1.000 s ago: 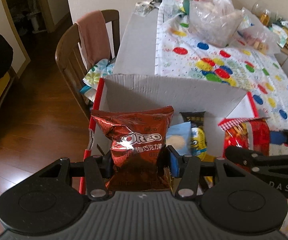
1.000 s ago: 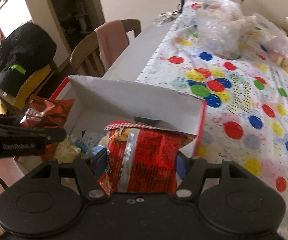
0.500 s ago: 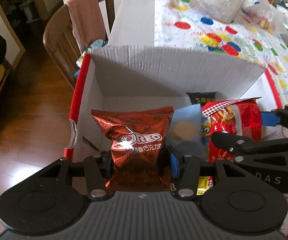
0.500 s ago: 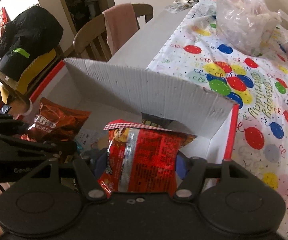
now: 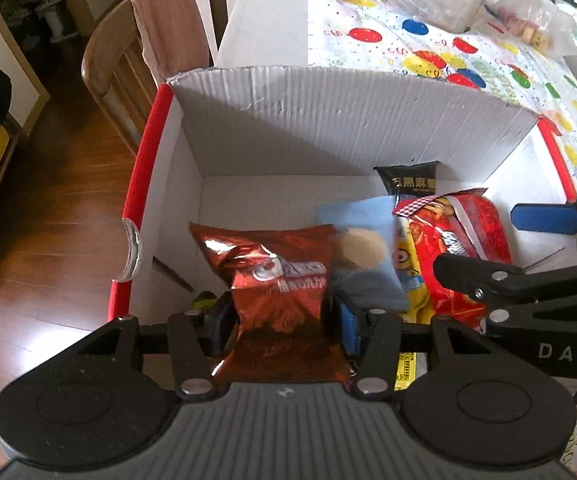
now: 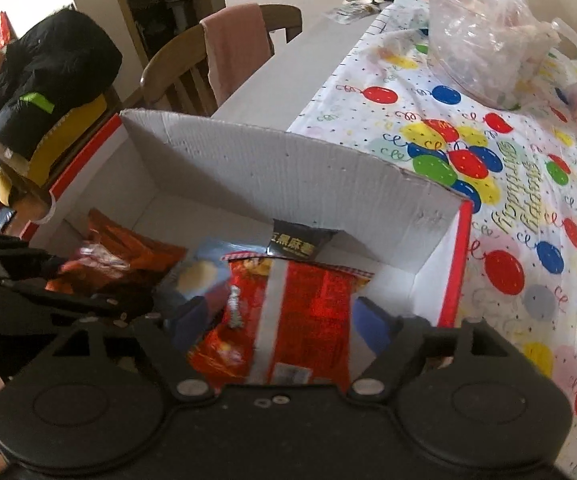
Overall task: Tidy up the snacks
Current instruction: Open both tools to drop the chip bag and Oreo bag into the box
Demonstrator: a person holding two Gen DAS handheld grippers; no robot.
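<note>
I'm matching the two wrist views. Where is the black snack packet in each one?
Left wrist view: the black snack packet stands right of centre against the box's far wall, behind the red bag.
Right wrist view: the packet is at centre, under the far wall, just above the red bag.
Shared landmark: pink cloth on the chair.

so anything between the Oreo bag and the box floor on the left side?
Nothing visible. The Oreo bag sits in the left gripper, already inside the box; the white floor ahead looks bare. The other snacks lie to its right.
</note>
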